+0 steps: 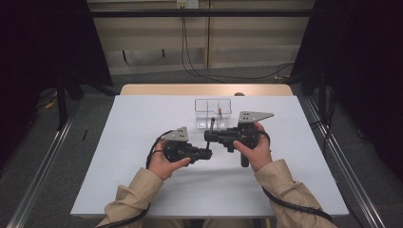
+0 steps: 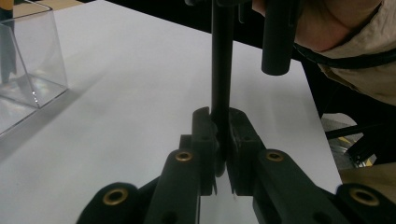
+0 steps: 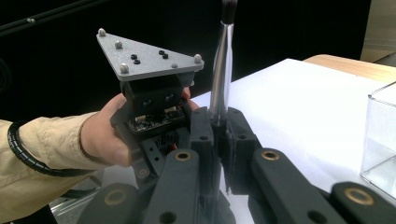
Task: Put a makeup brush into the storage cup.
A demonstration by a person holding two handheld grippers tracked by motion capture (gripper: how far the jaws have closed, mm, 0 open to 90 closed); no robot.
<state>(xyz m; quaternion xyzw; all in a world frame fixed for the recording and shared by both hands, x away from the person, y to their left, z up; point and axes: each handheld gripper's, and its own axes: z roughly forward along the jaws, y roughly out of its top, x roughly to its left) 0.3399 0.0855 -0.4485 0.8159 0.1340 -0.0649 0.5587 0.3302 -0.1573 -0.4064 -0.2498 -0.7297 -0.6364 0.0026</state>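
The left gripper (image 1: 207, 153) and right gripper (image 1: 209, 135) each pinch an end of one slim pen (image 2: 222, 65), part matte black, part glossy silver, above the white table (image 1: 142, 123). The clear, square-walled plastic box (image 1: 214, 111) stands beyond; stowing it looks still undone.

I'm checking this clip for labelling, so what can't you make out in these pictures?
- Pen: left gripper view, top end cut off by the frame edge.
- Items in the clear box: high view, too small to name.
- Left gripper fingertips: high view, too small and dark to see the grip.
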